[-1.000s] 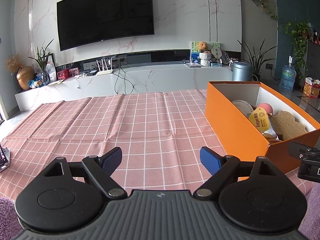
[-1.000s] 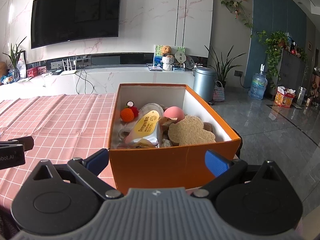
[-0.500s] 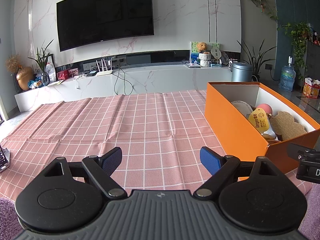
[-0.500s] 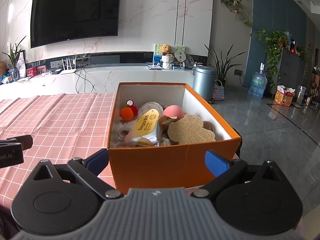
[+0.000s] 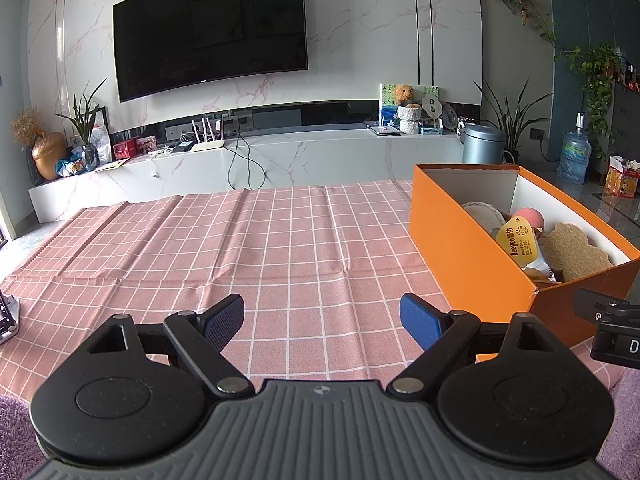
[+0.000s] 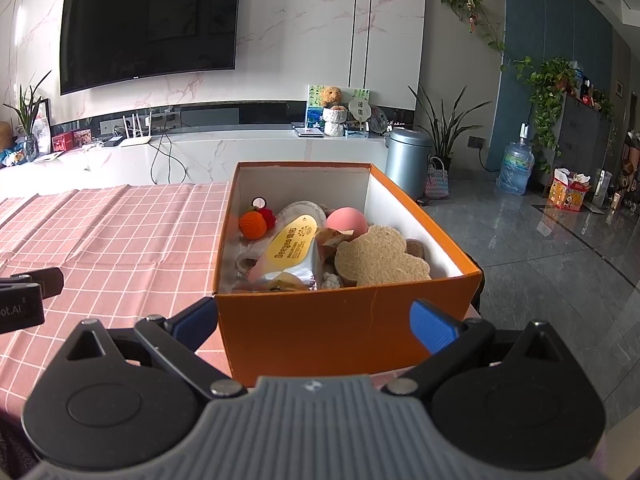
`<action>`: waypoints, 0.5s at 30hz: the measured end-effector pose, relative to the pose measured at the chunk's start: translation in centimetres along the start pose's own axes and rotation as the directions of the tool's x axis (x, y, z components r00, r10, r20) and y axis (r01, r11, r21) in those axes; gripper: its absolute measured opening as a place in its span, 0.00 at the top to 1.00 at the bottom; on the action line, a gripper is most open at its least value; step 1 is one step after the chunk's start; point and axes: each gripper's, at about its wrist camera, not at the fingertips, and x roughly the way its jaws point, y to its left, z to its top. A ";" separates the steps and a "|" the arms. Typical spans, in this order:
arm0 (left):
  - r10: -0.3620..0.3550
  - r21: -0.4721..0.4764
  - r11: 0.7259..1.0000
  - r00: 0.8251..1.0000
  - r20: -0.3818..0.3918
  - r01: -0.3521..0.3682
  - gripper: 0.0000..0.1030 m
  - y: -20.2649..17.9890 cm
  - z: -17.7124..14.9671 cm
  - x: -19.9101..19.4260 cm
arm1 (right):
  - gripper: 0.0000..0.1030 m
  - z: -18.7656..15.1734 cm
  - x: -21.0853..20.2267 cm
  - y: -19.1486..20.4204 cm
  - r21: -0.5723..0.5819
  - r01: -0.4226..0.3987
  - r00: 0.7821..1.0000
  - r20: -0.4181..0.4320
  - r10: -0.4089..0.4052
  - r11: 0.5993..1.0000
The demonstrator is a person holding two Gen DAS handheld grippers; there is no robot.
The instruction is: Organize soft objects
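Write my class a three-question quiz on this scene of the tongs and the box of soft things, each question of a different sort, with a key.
1. True or false: the left tongs are shut on the pink ball.
2. Multiple choice: where does the orange box stand? A) on the checked cloth B) on the floor C) on the TV shelf
3. Fill in: the right tongs are open, one finger on each side of the box's near ____.

Key: 1. false, they are open over bare cloth and hold nothing; 2. A; 3. wall.
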 end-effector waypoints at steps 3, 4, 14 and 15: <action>0.000 0.000 1.000 1.000 0.001 0.000 0.00 0.0 0.0 0.0 | 0.03 0.0 0.0 0.0 0.000 0.000 1.000 0.000 0.000 1.000; 0.000 0.000 1.000 1.000 0.001 0.000 0.00 0.0 0.0 0.0 | 0.02 0.0 0.0 0.0 0.000 0.001 1.000 0.000 -0.001 1.000; 0.001 -0.001 1.000 1.000 0.000 -0.001 0.00 0.0 0.0 0.0 | 0.03 -0.1 0.0 0.0 -0.001 0.002 1.000 -0.001 -0.002 1.000; 0.000 0.000 1.000 1.000 0.000 0.000 0.00 0.0 0.0 0.0 | 0.02 0.0 0.1 0.1 -0.001 0.002 1.000 -0.002 -0.002 1.000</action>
